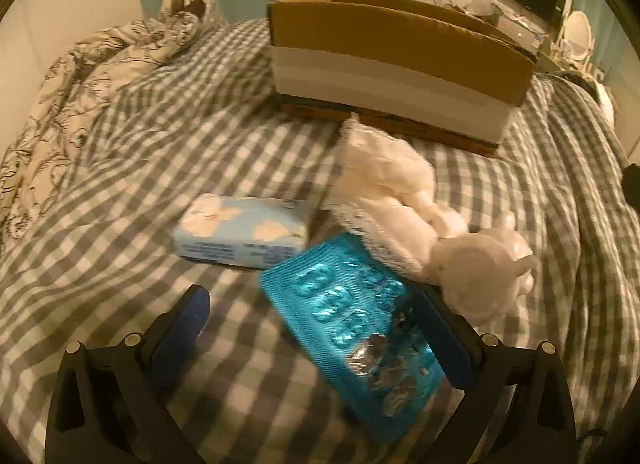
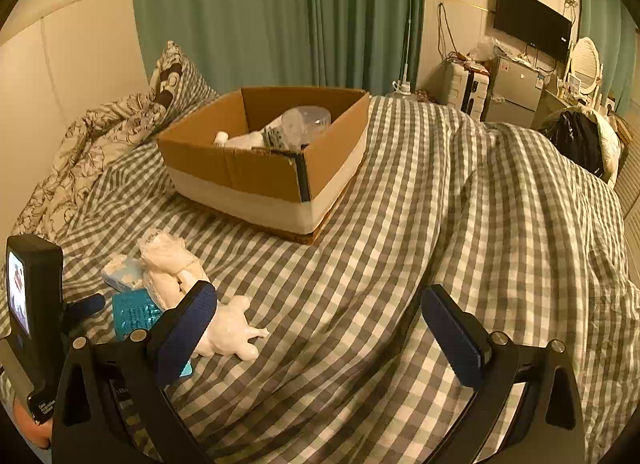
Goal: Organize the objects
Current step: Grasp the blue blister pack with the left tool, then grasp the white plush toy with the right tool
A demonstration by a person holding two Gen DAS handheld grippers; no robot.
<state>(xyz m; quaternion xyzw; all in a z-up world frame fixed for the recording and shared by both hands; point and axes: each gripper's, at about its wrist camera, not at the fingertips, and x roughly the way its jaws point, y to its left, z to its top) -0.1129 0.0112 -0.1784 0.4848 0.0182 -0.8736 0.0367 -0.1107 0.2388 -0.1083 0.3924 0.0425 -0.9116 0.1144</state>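
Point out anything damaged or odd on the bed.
The blue blister pack between the left gripper's open fingers is partly used: the foil at its near end is torn and crumpled. It leans tilted against one finger, not lying flat.

Blister pack (image 1: 352,328) motion-blurred, box (image 1: 396,64) contents hidden (near wall blocks them)

I'm over a bed spread with a grey-and-white checked duvet (image 2: 460,200), a floral quilt (image 2: 80,152) bunched by the cream wall (image 2: 80,44). Green curtains (image 2: 260,16) hang behind. To my right, 1 dark wall-mounted screen (image 2: 532,26), a small fridge (image 2: 516,90), an oval mirror (image 2: 586,60). Warm, dim light.
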